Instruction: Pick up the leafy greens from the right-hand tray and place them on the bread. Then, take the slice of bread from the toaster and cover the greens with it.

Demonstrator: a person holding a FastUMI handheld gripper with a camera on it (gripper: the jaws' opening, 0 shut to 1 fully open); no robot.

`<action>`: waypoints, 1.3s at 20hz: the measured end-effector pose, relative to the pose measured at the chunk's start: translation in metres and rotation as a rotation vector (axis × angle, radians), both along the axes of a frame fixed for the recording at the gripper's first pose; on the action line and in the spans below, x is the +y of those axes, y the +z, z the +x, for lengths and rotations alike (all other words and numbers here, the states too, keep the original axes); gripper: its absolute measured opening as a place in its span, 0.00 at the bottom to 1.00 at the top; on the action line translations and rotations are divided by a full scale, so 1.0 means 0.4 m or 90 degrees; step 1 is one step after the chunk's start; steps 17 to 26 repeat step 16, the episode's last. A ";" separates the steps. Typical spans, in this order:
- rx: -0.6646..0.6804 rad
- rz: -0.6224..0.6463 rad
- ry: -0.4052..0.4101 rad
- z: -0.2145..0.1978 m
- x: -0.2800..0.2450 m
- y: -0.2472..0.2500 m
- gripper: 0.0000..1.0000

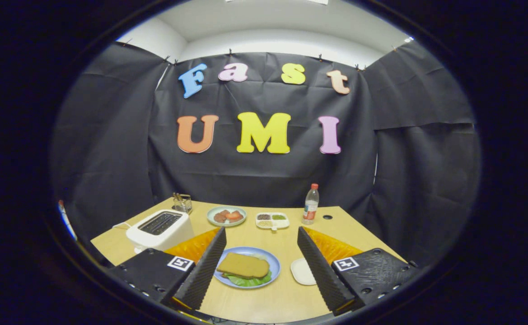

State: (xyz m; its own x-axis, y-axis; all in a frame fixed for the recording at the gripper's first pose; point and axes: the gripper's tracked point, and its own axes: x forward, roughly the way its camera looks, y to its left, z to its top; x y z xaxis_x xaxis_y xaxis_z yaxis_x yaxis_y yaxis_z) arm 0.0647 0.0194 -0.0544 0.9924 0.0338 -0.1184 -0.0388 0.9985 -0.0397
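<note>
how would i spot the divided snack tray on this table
Start at the white toaster on the wooden table, then look past the open gripper to the back row. The divided tray sits between the plate of red slices and the water bottle; it alone is rectangular with compartments.

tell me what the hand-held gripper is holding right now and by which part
Nothing. The hand-held gripper is open, its fingers spread either side of the blue plate with the bread on the greens.
</note>
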 end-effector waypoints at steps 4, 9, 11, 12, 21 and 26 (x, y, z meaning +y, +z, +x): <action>-0.003 -0.002 0.001 -0.018 -0.002 0.003 0.97; 0.010 0.017 -0.010 -0.024 -0.017 -0.007 0.96; 0.009 0.019 -0.023 -0.031 -0.033 -0.003 0.96; 0.005 0.021 -0.026 -0.033 -0.038 0.000 0.96; -0.017 0.038 -0.032 -0.058 -0.045 0.028 0.96; -0.017 0.038 -0.032 -0.058 -0.045 0.028 0.96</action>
